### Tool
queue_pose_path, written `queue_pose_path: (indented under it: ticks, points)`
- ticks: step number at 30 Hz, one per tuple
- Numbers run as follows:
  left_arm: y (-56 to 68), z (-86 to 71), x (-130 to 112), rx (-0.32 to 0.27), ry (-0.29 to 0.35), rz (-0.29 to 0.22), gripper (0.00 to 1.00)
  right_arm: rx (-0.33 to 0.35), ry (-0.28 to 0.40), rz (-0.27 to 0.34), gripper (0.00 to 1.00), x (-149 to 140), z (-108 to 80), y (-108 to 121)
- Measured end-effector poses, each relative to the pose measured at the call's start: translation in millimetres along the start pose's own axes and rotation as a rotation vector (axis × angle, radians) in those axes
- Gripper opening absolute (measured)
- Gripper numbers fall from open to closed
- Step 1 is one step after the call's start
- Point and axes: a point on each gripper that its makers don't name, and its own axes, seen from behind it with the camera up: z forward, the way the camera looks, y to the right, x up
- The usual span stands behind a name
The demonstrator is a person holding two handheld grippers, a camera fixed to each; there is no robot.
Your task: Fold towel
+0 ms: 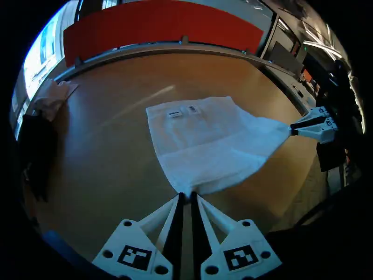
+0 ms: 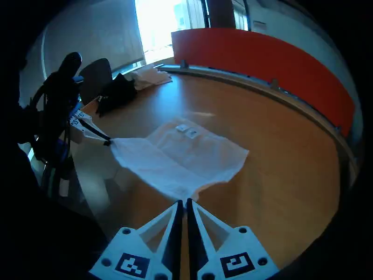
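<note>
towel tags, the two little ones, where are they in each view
Left gripper view: the tags lie above centre, by the far edge of the towel.
Right gripper view: the tags lie near the picture's middle, again by the towel's far edge.
Shared landmark: the red partition standing beyond the towel.

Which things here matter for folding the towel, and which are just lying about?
In the job:
towel
left tool and right tool, each pinching a towel corner

Lying about:
dark bundle
pale crumpled heap
red partition
chair
</note>
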Motion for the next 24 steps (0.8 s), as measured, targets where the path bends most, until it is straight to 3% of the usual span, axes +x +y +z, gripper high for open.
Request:
queue_pose_path:
  ticks: [11,24]
  points:
    - [12.0,-10.9,-8.4,-0.021,-0.021,-0.026,0.11,0.019,-0.023,0.013,0.06,-6.0,-16.6,-6.9]
    - [2.9,-3.7,18.7,-0.012,-0.002,-0.034,0.11,0.005,-0.006,0.008,0.05,13.3,-6.3,11.7]
